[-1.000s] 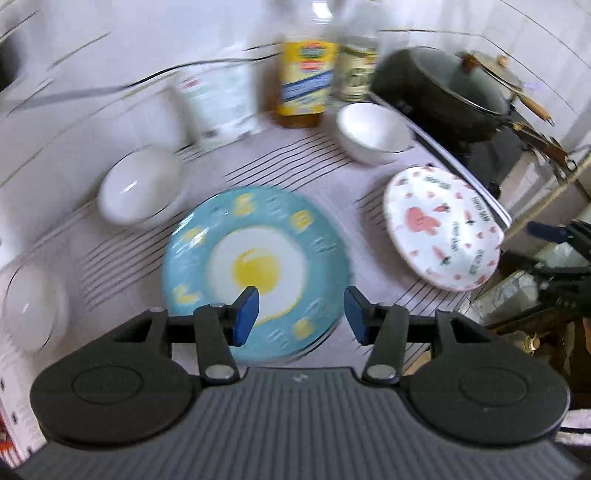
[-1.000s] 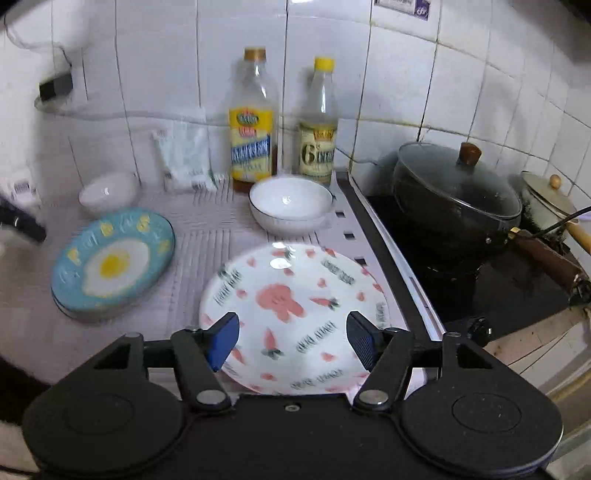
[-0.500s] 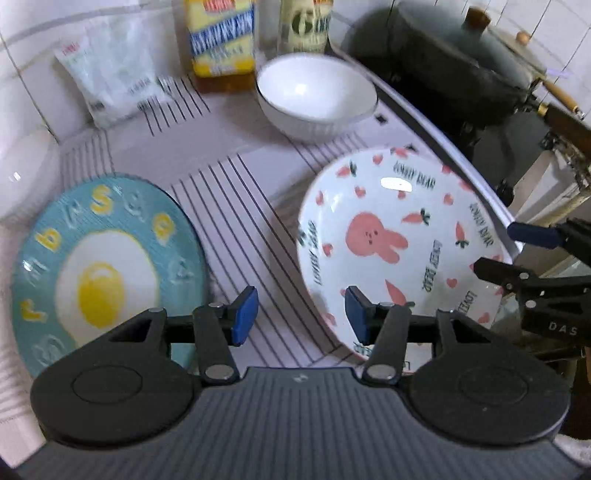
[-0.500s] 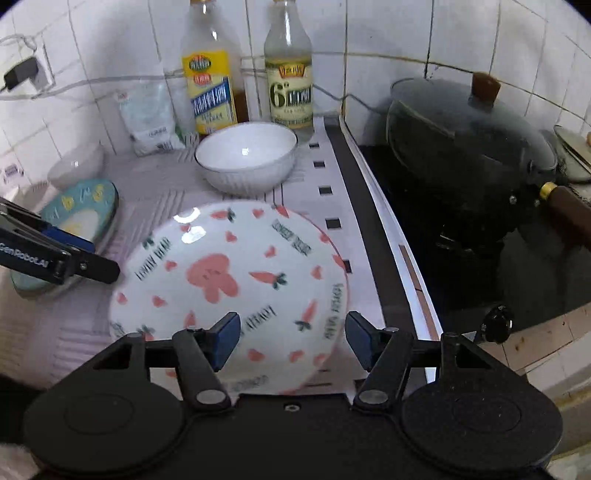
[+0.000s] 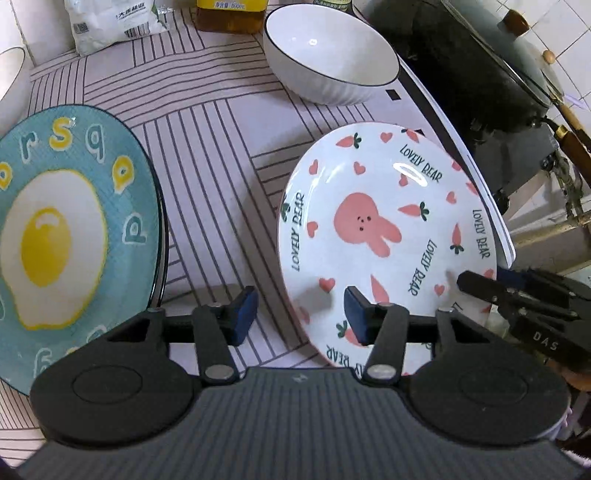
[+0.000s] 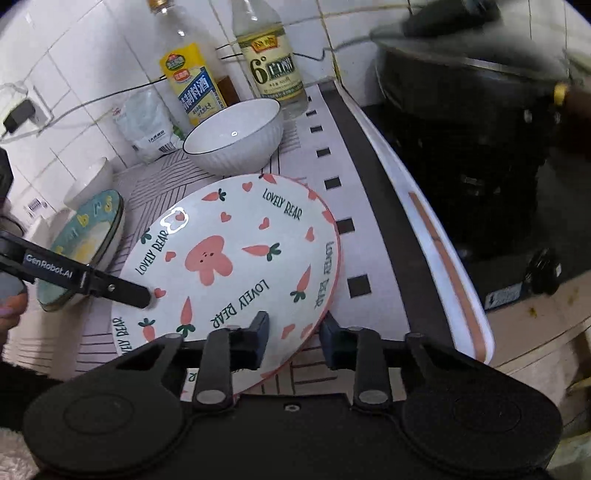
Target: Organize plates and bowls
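A white plate with a pink rabbit and carrots (image 5: 384,236) (image 6: 236,258) lies on the striped mat. My left gripper (image 5: 301,314) is open, its jaws straddling the plate's left rim, one finger over the plate. My right gripper (image 6: 293,338) is open, its jaws straddling the plate's near right rim. A blue fried-egg plate (image 5: 62,236) (image 6: 86,240) lies to the left. A white ribbed bowl (image 5: 332,62) (image 6: 236,136) stands behind the rabbit plate. A smaller white bowl (image 6: 90,181) sits at far left.
Two bottles (image 6: 192,85) (image 6: 271,62) and a white packet (image 5: 110,22) stand against the tiled wall. A black pot with lid (image 5: 480,70) sits on the stove to the right. The counter's edge runs along the right of the mat (image 6: 436,251).
Both grippers have moved in on the rabbit plate from either side. The left gripper swung right from the egg plate; the right gripper came closer and now straddles the rim.
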`<state>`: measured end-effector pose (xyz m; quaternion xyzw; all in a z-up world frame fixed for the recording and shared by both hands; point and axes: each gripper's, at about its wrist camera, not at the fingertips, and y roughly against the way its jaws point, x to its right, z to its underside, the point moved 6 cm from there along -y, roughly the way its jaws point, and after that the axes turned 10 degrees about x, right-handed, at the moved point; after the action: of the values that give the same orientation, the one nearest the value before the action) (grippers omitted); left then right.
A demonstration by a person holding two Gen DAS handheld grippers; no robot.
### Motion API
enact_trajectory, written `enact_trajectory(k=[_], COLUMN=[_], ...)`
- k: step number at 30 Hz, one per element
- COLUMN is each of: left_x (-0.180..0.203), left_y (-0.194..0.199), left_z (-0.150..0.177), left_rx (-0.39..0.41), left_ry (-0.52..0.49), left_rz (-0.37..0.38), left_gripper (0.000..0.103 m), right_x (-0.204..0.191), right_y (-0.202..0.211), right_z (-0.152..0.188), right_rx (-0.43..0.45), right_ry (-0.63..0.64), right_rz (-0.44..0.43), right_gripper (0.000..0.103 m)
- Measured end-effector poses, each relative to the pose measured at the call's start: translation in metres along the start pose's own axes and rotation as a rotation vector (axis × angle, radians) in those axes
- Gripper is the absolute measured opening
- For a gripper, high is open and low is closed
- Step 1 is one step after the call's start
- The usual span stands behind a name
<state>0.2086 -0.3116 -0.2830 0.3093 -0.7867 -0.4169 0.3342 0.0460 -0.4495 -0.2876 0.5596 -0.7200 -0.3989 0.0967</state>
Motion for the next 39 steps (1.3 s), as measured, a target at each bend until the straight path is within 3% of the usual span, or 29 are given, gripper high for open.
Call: enact_trajectory(k=[3, 6, 12, 16, 20, 24, 29, 39], left_x=[0.004, 0.005, 0.006, 0.007, 0.005, 0.006, -0.006, -0.03], left_y=[-0.001, -0.004, -0.007, -0.005, 0.003, 0.022, 0.041, 0.107], left_z=[0.002, 0.006, 0.006, 0.007, 0.006, 0.004, 0.009, 0.015], left_rx=[0.001, 0.007, 0.007, 0.001, -0.006, 0.043, 0.069, 0.167], left_ry=[-0.026, -0.015, 0.032, 0.009, -0.003, -0.05, -0.024, -0.064], left_rz=[0.0, 0.01, -0.001, -0.001, 0.007, -0.036, -0.033, -0.131], left_gripper=[0.022, 0.022, 0.024, 0.024, 0.026, 0.024, 0.025, 0.026], right_x=[0.008, 0.02, 0.019, 0.015, 0.01, -0.006, -0.022, -0.069], right_y=[-0.004, -0.006, -0.007, -0.006, 0.001, 0.007, 0.012, 0.015], right_z=[0.002, 0.002, 0.006, 0.001, -0.003, -0.001, -0.007, -0.024], right_rx=[0.009, 0.03, 0.061, 0.017, 0.002, -0.039, -0.004, 0.025], right_ry=[-0.108, -0.22, -0.197, -0.182, -0.162, -0.093, -0.054, -0.028], right_rz=[-0.037, -0.067, -0.072, -0.053, -0.09, -0.133, -0.162, -0.26], right_gripper=[0.022, 0.017, 0.017, 0.019, 0.019, 0.024, 0.024, 0.024])
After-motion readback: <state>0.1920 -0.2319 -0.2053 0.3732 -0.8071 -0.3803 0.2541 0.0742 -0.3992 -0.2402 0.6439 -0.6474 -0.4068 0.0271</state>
